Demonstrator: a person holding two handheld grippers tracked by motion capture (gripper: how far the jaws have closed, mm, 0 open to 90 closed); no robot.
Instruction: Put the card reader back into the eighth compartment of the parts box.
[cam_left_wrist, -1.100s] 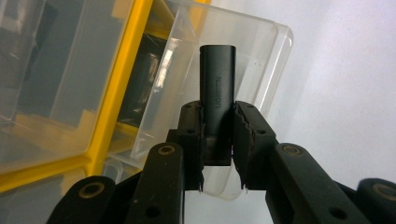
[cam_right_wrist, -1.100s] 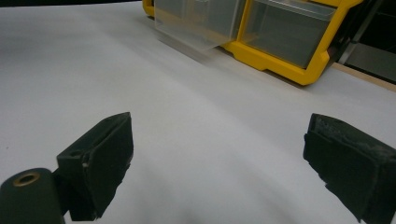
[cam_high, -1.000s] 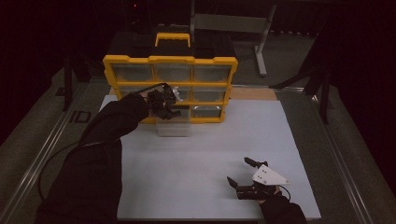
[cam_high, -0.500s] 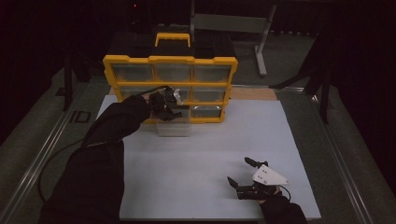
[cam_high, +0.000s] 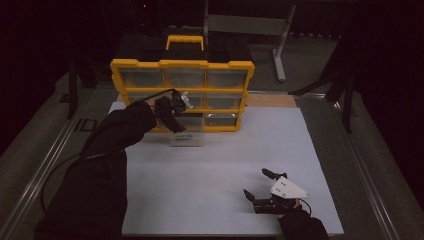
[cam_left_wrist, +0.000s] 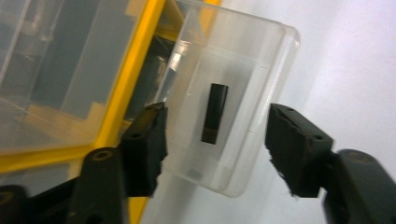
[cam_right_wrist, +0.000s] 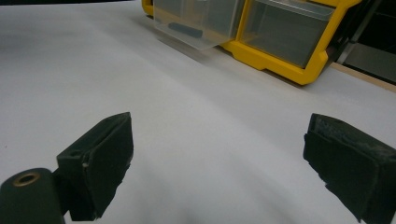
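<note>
A yellow organizer (cam_high: 182, 65) with clear drawers stands at the back of the white table. Its bottom middle drawer (cam_high: 186, 136) is pulled out, with a small black piece (cam_left_wrist: 214, 113) lying inside. My left gripper (cam_high: 172, 112) hovers over this drawer (cam_left_wrist: 233, 93). Its jaws have just been opening, and in the left gripper view (cam_left_wrist: 217, 130) they straddle the drawer's front, the right jaw clear of the plastic. Near the table's front right, my right gripper (cam_high: 255, 182) rests open, with only bare table between its jaws (cam_right_wrist: 217, 158).
The white table (cam_high: 225, 155) stretches between the two hands. A second clear drawer (cam_right_wrist: 285, 32) sits closed to the right of the open one. Metal rails run along both table sides, and a dark stand is behind the organizer.
</note>
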